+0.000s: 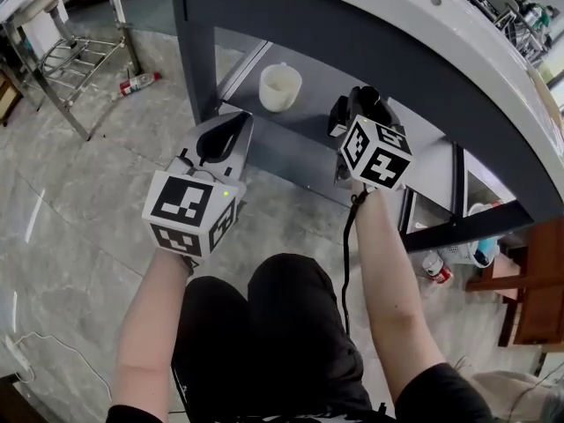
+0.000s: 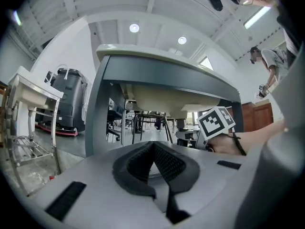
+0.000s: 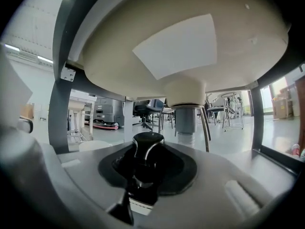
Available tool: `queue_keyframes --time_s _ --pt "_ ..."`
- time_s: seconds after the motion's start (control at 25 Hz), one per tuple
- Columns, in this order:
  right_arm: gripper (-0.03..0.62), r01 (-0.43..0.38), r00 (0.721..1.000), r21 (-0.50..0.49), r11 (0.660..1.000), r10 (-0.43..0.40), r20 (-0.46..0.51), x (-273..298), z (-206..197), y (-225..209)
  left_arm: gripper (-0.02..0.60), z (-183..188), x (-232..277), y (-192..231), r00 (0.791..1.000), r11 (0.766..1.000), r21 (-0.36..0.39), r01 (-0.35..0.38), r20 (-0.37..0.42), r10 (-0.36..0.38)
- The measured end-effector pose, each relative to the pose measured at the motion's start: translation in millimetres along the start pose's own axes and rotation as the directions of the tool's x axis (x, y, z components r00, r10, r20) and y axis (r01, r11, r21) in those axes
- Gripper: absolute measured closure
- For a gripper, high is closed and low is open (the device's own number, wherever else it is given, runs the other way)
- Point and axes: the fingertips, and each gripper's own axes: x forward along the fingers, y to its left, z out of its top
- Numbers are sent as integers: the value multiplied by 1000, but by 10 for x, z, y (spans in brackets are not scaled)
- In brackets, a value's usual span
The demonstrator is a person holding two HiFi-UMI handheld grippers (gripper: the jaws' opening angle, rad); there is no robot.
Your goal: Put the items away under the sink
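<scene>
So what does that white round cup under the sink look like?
The cream-white round cup looks like plain plastic, with a thick rim and no handle that shows. It stands upright, mouth open, and looks empty. It sits on the grey shelf under the sink, and nothing else touches it.

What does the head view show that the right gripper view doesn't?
Only the head view: the left gripper and a can on the floor. Only the right gripper view: the sink bowl's underside and its drain pipe. Both: the right gripper shut on a black bottle.
</scene>
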Motion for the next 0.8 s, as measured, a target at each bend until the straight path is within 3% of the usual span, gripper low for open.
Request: queue_keyframes --time_s 0.16,0.28,0.4,0.52,0.8 --pt "502 4 1000 -42 999 -4 14 15 -3 26 572 -42 -8 -69 1000 999 47 4 9 -4" --pt "499 -14 999 -87 996 17 29 18 -10 87 573 -83 -8 -76 1000 999 40 -3 6 3" --pt "416 -82 995 -66 994 85 44 5 -70 176 573 -139 7 -77 1000 999 33 -8 -6 8" --pt "357 -91 994 -95 991 96 50 -28 -116 164 574 -176 28 -63 1000 999 52 -11 -15 12" --pt "329 -66 990 -80 995 75 118 -305 -136 146 574 -235 -26 155 998 998 12 -57 -1 57"
